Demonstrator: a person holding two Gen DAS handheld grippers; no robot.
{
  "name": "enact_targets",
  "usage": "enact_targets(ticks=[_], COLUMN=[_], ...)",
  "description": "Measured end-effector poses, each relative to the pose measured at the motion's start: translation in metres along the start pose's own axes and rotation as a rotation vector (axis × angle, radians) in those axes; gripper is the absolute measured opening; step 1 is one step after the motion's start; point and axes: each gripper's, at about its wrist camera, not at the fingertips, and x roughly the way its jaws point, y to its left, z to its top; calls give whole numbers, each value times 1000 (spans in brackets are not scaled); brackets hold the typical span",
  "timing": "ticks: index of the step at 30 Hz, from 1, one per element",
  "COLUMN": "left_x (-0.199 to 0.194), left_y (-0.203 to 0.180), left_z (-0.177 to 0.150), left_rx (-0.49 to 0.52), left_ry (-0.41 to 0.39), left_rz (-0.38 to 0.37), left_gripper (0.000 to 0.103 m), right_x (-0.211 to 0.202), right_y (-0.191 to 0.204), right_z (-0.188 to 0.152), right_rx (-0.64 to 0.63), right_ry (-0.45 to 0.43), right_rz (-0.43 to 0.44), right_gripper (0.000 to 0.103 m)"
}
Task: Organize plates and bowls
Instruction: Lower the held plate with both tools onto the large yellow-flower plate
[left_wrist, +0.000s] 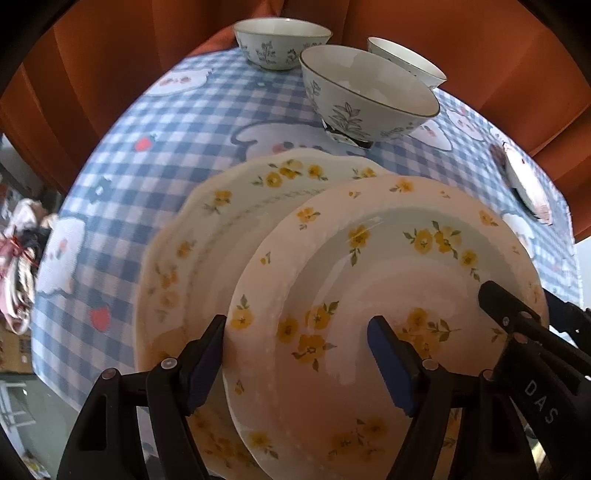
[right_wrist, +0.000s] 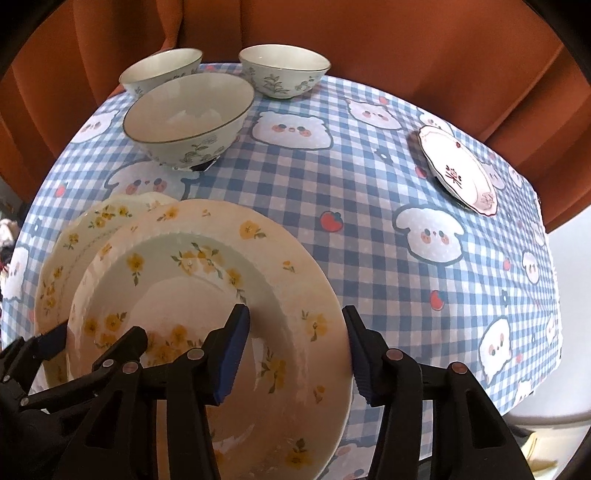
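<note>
Left wrist view: left tongs (left_wrist: 295, 332) sit wide, straddling the near-left rim of the top plate (left_wrist: 388, 280); one blue pad is outside the rim, the other over the plate's well. Can't tell if the pads press the rim. Top plate w/ yellow flowers lies on a bigger flowered plate (left_wrist: 207, 229), offset to the right. Right tongs (left_wrist: 517, 317) come in from the right edge at the same plate's rim. Three bowls at the far end of the bench (left_wrist: 147, 177): nearest bowl (left_wrist: 365, 92), left bowl (left_wrist: 280, 44), right bowl (left_wrist: 406, 59) partly hidden behind. Small plate (left_wrist: 528, 184) far right, near the bench edge.

Right wrist view: right tongs (right_wrist: 295, 339) also wide, straddling the top plate's (right_wrist: 207, 295) right rim, one pad inside, one outside. Left tongs (right_wrist: 55, 339) at the plate's left rim. Bigger plate (right_wrist: 85, 229) peeks out beneath on the left. Bowls (right_wrist: 188, 114) grouped far left; small plate (right_wrist: 458, 170) w/ red marks well apart on the right. Checked cloth (right_wrist: 369, 221) w/ cartoon animals covers the bench.
</note>
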Motion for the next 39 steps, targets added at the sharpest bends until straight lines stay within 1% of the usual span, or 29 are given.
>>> enact_targets(ticks=[4, 8, 10, 14, 15, 17, 18, 24, 28, 33, 36, 37, 39], left_x=[1, 2, 2, 0, 0, -2, -3, -12, -17, -20, -22, -23, -23], left_y=[-1, -2, -2, -3, -3, -2, -3, -1, 7, 11, 8, 6, 6], left_z=[2, 2, 2, 1, 1, 2, 2, -1, -1, -1, 0, 0, 1], left_rx=[-7, -8, 1, 0, -2, -1, 5, 46, 38, 62, 86, 97, 106], left_ry=[-17, -18, -10, 1, 2, -1, -5, -35, -48, -62, -70, -72, -75], left_rz=[12, 17, 15, 26, 25, 26, 30, 71, 97, 116, 117, 112, 131], left_gripper=[77, 80, 80, 81, 81, 81, 81, 81, 81, 85, 86, 84, 84], right_x=[2, 0, -4, -17, -18, -17, -16, -13, -7, -2, 0, 1, 5], right_y=[2, 1, -2, -17, -18, -17, -15, -11, -5, 3, 7, 8, 11], right_z=[0, -2, -5, -10, -11, -12, -12, -13, -15, -17, -18, -18, -18], right_rx=[13, -3, 6, 47, 51, 49, 47, 69, 69, 67, 69, 68, 71], right_ry=[7, 10, 4, -32, -35, -29, -28, -16, 18, 46, 62, 67, 82], right_rz=[5, 16, 0, 14, 31, 65, 70, 91, 121, 140, 142, 144, 155], right_gripper=[54, 53, 53, 52, 50, 35, 33, 33, 33, 34, 34, 34, 34])
